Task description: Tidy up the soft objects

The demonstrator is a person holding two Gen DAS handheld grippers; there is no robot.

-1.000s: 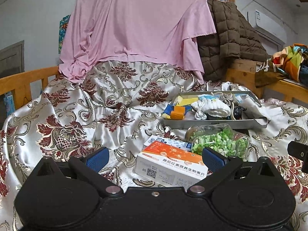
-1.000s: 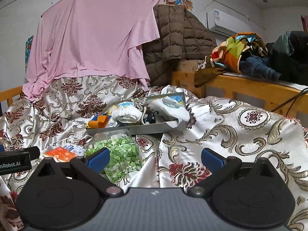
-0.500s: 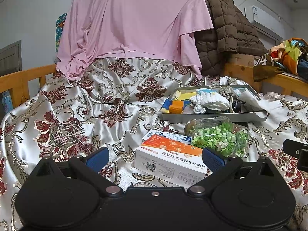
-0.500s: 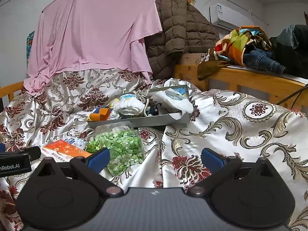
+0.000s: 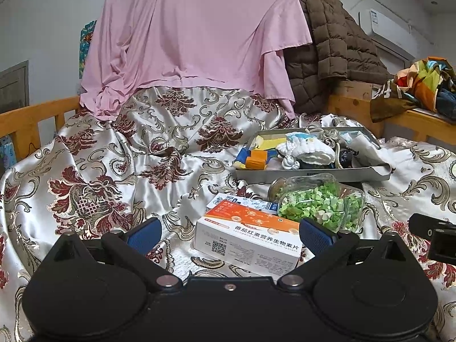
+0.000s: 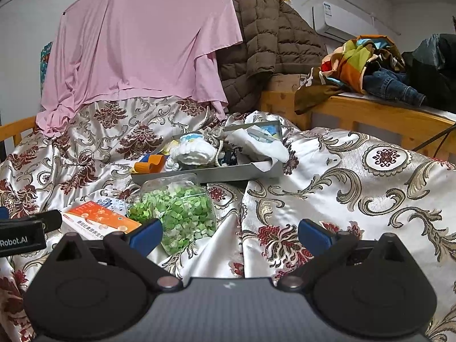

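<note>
- Both views sit a little higher than a second ago, so the tray (image 5: 310, 175) and everything before it lie lower in frame; nothing on the bed has shifted.
- We hold the left gripper (image 5: 229, 235) wide, nothing between its pads, just over the orange box (image 5: 250, 235).
- Our right gripper (image 6: 230, 235) is wide and empty too, with the jar (image 6: 176, 211) of green bits at its left pad.
- The soft things, a white knit bundle (image 6: 196, 151) among them, lie in the tray, beyond the jar.
- As we judge it, the reach must pass over the jar and box without nudging them.
- We should pinch the knit at its thick middle and lift slowly, since a cord (image 6: 219, 149) lies across it and may drag.
</note>
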